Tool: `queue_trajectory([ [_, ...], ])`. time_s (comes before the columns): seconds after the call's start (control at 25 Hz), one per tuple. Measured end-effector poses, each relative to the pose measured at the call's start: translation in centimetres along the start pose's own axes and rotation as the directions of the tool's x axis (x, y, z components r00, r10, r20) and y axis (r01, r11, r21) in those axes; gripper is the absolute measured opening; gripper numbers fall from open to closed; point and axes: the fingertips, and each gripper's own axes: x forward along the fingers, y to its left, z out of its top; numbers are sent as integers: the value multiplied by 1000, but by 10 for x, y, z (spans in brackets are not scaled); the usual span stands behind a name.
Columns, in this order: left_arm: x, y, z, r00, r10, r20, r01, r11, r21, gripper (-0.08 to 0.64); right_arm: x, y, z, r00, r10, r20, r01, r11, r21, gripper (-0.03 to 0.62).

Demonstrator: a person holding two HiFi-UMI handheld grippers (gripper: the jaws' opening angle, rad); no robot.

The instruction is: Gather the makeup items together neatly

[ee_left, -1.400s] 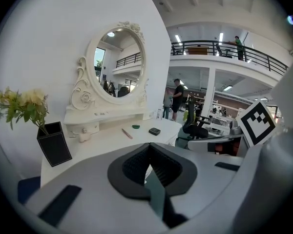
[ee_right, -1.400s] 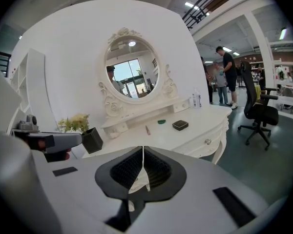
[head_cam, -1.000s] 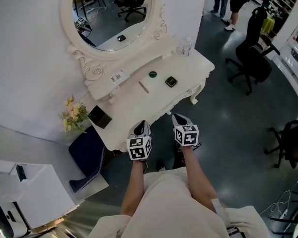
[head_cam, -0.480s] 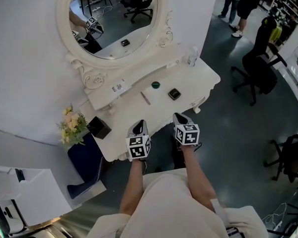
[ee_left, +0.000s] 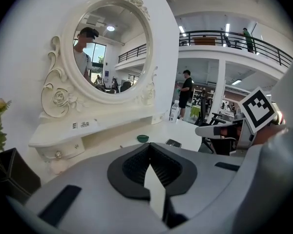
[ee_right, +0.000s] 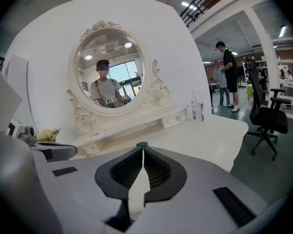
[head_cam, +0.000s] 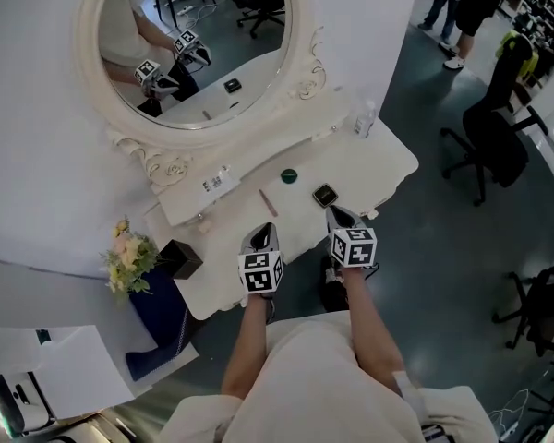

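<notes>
Left tool (head_cam: 262, 236) and right tool (head_cam: 341, 216): both have jaws pressed together with nothing between them, held at the tabletop (head_cam: 388, 160) edge facing the mirror (head_cam: 189, 53). Below the mirror lie a green pot (head_cam: 289, 175), compact (head_cam: 325, 195) and pencil (head_cam: 269, 202), each apart from the others. All look light and rigid. The compact is probably slick, so pinch across its sides; the pencil may roll. Glossy white surface. Open hall, office chairs (head_cam: 494, 146) right of the mirror.
</notes>
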Motion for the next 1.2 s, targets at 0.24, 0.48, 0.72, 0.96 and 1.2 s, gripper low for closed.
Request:
queue_trajectory([
  [0.24, 44, -7, 24, 1000, 13, 2, -13, 1000, 4, 14, 27, -32, 22, 1000, 18, -19, -19, 999, -37, 46],
  [0.48, 81, -19, 34, 999, 40, -10, -40, 999, -10, 14, 50, -60, 34, 996, 63, -67, -71, 990, -125, 46],
  [0.72, 106, -19, 26, 993, 115, -35, -118, 990, -81, 14, 80, -70, 25, 974, 139, -177, -174, 965, -197, 46],
  [0.96, 119, -8, 15, 974, 220, -47, -224, 962, -153, 14, 108, -70, 16, 941, 212, -265, -275, 933, -233, 48],
  [1.2, 126, -3, -1, 953, 295, -71, -303, 928, -215, 14, 129, -64, -6, 890, 267, -369, -370, 896, -245, 197],
])
